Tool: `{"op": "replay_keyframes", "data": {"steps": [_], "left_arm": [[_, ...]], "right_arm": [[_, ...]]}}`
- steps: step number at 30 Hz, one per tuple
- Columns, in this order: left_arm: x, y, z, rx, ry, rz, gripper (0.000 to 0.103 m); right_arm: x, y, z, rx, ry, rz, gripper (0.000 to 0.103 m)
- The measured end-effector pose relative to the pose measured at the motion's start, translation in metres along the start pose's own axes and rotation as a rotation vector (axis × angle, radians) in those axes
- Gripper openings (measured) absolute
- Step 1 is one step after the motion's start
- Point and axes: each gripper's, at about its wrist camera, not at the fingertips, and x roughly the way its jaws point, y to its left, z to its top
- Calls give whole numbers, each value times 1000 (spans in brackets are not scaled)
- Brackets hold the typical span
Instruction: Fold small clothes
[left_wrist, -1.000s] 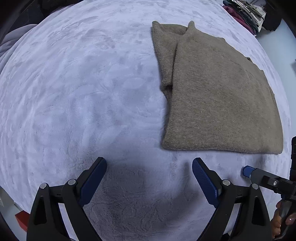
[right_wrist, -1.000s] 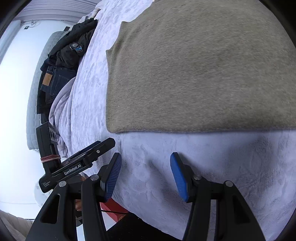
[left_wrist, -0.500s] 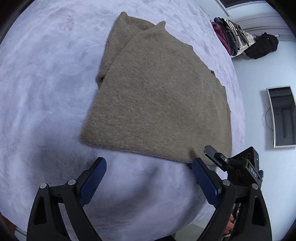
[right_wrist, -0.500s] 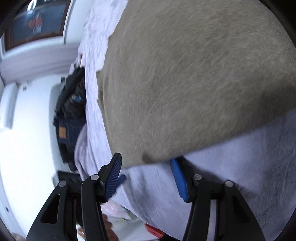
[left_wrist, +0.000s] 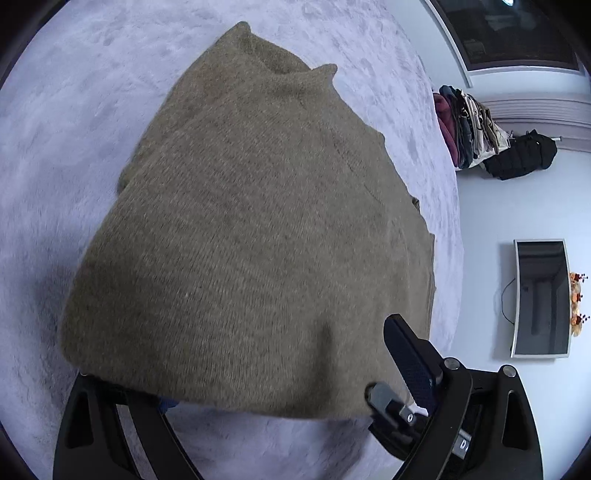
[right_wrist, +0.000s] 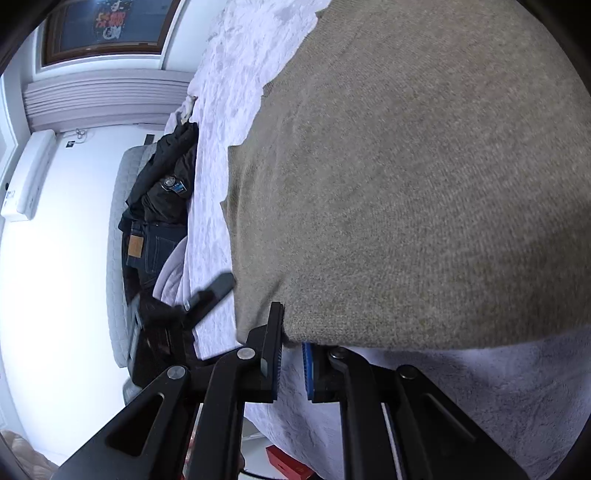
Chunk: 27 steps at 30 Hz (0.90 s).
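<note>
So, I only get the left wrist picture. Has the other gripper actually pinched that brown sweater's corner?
Observer: Yes. In the right wrist view the right gripper is shut on the hem of the sweater, at its near corner.
Operator: Anything else over on that side?
Observer: Dark blue jeans with a tan patch lie beyond the edge of the blanket, under a black garment.

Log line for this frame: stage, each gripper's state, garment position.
stage: gripping hem | right gripper: shut on sweater near corner | left gripper: open, straddling near hem | sweater: folded, flat on grey blanket
</note>
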Motion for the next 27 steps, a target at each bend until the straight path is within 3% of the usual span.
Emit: {"op": "replay_keyframes", "data": {"steps": [2, 4, 5, 6, 9, 11, 16, 18, 19, 20, 24, 27], "left_arm": [[-1, -4, 7, 17, -47, 44, 94], [-1, -8, 11, 41, -91, 139, 89], [-1, -9, 13, 59, -103, 187, 67], [2, -12, 15, 87, -95, 251, 38], [4, -14, 18, 153, -108, 321, 17], [2, -31, 13, 269, -147, 402, 15], [14, -85, -27, 713, -270, 620, 14], [18, -95, -36, 812, -290, 654, 14], [21, -99, -38, 850, -297, 669, 14], [22, -102, -40, 877, -303, 680, 14], [26, -107, -50, 963, -321, 709, 14], [28, -107, -54, 1001, -328, 719, 14]], "right_arm": [[2, -3, -2, -2, 11, -8, 10], [3, -6, -5, -5, 22, -16, 10], [3, -8, -6, -4, 29, -18, 10], [1, -10, -6, -2, 36, -18, 10], [-6, -8, -9, -28, 62, -29, 11], [-14, 0, -11, -75, 80, -58, 14], [-47, 37, 8, -241, 55, -176, 15], [-52, 52, 29, -278, 60, -203, 44], [-52, 59, 38, -290, 67, -215, 74], [-49, 67, 51, -308, 86, -219, 80], [-10, 107, 96, -362, 242, -190, 81], [45, 146, 120, -427, 390, -209, 81]]}}
